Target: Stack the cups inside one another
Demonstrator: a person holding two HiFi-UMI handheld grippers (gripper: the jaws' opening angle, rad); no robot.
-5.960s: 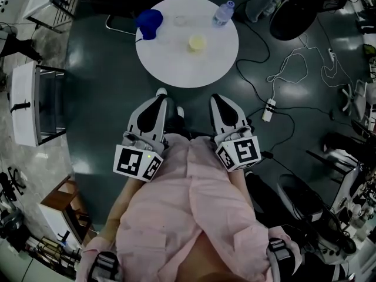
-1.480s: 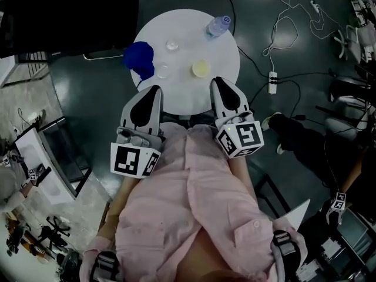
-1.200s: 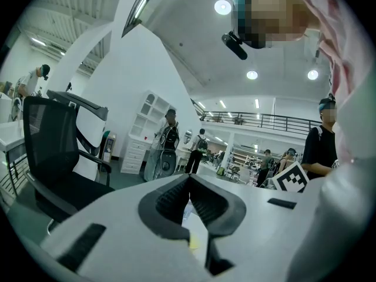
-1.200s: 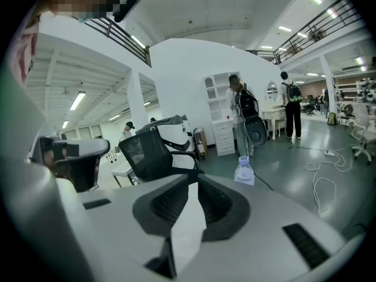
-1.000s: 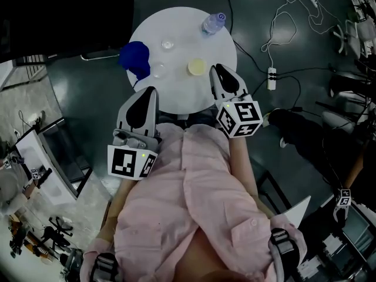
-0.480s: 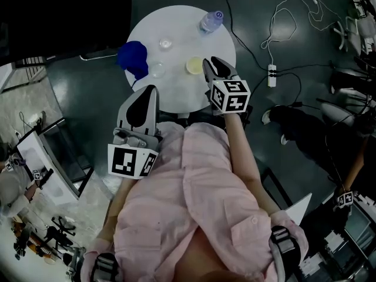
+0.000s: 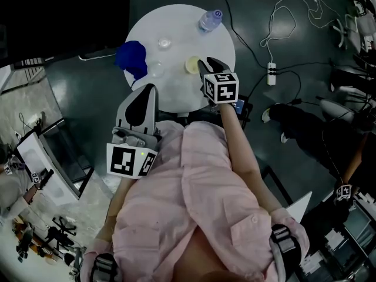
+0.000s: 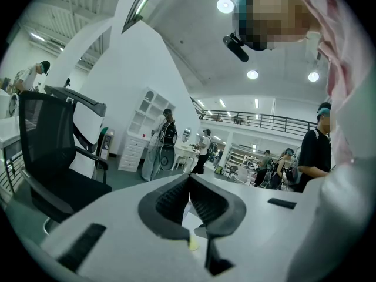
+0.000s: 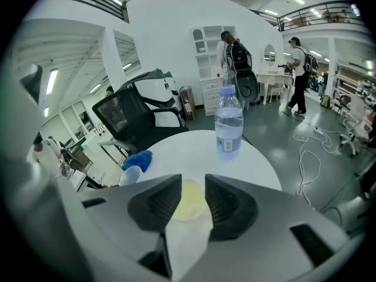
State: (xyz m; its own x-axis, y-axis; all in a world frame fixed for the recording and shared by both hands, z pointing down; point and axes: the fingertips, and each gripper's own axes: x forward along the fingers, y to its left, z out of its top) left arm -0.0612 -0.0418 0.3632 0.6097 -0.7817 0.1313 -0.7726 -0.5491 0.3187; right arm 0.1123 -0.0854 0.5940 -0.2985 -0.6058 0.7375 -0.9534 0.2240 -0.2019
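this is a big open lab or work hall rather than a home. loose cables and a power strip lie on the dark floor around a round white table and a black mesh office chair. a railed mezzanine runs above white shelving, under ceiling spotlights, and several people stand among desks.

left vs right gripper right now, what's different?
The left gripper has its jaws together and empty. The right gripper has jaws apart, just been opening, with the yellow cup showing through the gap, not gripped. The left gripper sits back at the table edge, while the right gripper reaches over it. Both carry a marker cube.
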